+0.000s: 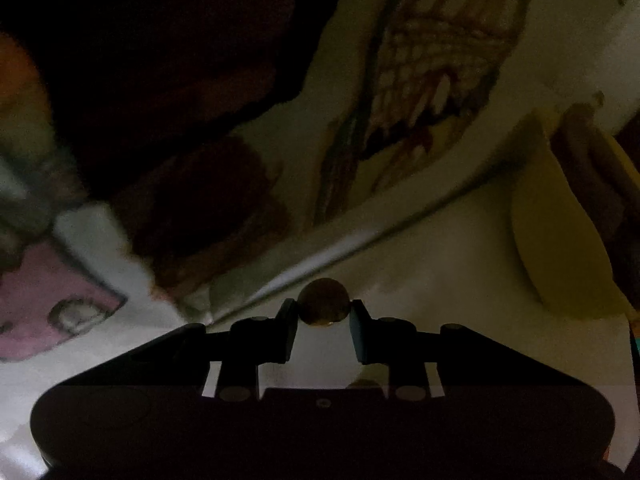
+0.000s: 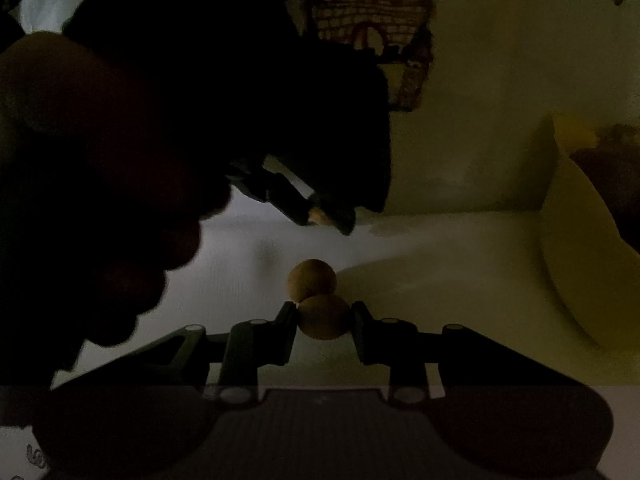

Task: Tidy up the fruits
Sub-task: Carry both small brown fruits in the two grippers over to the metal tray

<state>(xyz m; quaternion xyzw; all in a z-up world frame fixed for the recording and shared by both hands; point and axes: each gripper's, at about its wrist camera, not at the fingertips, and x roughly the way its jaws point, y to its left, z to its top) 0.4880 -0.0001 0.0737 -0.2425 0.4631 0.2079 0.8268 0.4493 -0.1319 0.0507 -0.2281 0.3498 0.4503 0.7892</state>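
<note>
The scene is dim. In the left wrist view my left gripper (image 1: 324, 314) is shut on a small round brownish fruit (image 1: 323, 300) above a white surface. In the right wrist view my right gripper (image 2: 325, 316) is shut on a similar round tan fruit (image 2: 325, 322). A second round fruit (image 2: 311, 278) rests on the white surface just beyond it, touching it. The left gripper (image 2: 326, 218) hangs further back in that view, with a sliver of tan fruit (image 2: 316, 214) between its fingers.
A yellow bowl (image 1: 560, 240) (image 2: 580, 248) with dark contents stands at the right. A hand (image 2: 100, 184) fills the left of the right wrist view as a dark shape. A brown grid drawing (image 1: 432, 60) (image 2: 376, 20) lies behind. A pink sheet (image 1: 48, 296) is at the left.
</note>
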